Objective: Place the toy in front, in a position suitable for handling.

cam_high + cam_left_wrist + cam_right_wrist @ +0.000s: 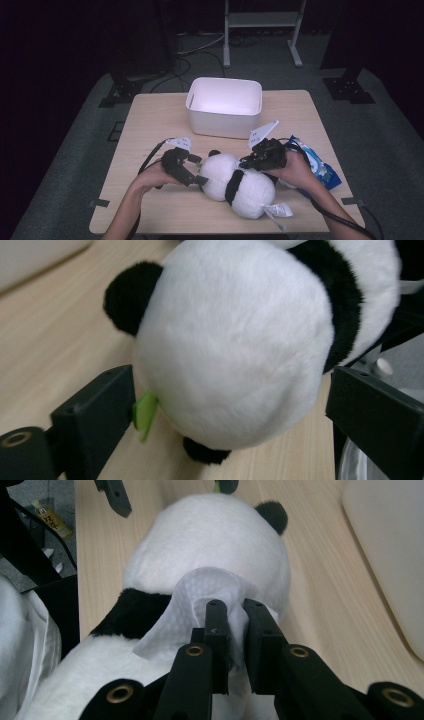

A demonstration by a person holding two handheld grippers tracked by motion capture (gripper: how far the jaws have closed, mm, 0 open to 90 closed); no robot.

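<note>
The panda toy (239, 186) lies on its side near the six o'clock edge of the table (150, 125), head toward nine o'clock, body toward four. The left claw (196, 172) stands released, its jaws spread wide on either side of the toy's head without visibly pressing it; in the left gripper view a small green tag (145, 415) pokes out beside one jaw. The right claw (235, 611) is clenched on a white wipe (185, 615), which it presses to the toy's back just by the black band, so the work in hand looks like wiping the toy clean.

The likeliest trouble is the toy sliding or rolling under the wipe, since the left claw frames the head but may not be gripping it; a firm stroke toward nine o'clock could shove the plush out from between those open jaws. The wipe is thin and held by a small fold, so dragging across the fur could pull it free or bunch it. A blue wipe packet (320, 167) lies close at three o'clock under the right hand, and a white bin (225, 106) stands at twelve.
</note>
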